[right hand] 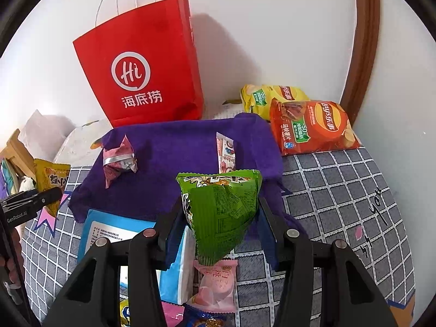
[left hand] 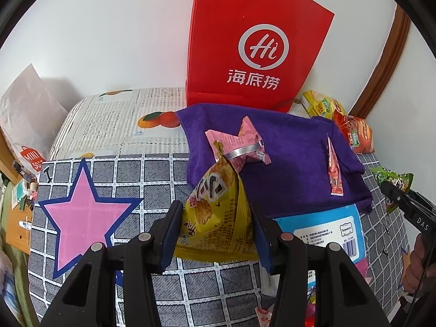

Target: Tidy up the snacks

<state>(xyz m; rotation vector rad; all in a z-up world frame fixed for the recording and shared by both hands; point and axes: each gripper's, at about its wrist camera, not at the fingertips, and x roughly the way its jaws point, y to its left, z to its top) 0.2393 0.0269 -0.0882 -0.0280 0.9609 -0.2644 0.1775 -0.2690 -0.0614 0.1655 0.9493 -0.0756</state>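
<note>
My left gripper (left hand: pixel 216 215) is shut on a yellow snack packet (left hand: pixel 215 212) and holds it above the checked bedcover, at the near left edge of a purple towel (left hand: pixel 286 147). My right gripper (right hand: pixel 219 215) is shut on a green snack packet (right hand: pixel 220 209) and holds it over the towel's near edge (right hand: pixel 177 147). On the towel lie a crumpled pink packet (left hand: pixel 239 144) (right hand: pixel 120 160) and a slim pink snack bar (left hand: pixel 335 169) (right hand: pixel 224 152). A red paper bag (left hand: pixel 253 41) (right hand: pixel 141 73) stands upright behind the towel against the wall.
Yellow (right hand: pixel 272 95) and orange (right hand: pixel 313 128) crisp bags lie at the back right. A blue tissue pack (left hand: pixel 327 226) (right hand: pixel 109 231) lies in front of the towel. More small packets (right hand: pixel 216 283) lie under the right gripper. A wooden frame (right hand: pixel 359 54) runs up the right wall.
</note>
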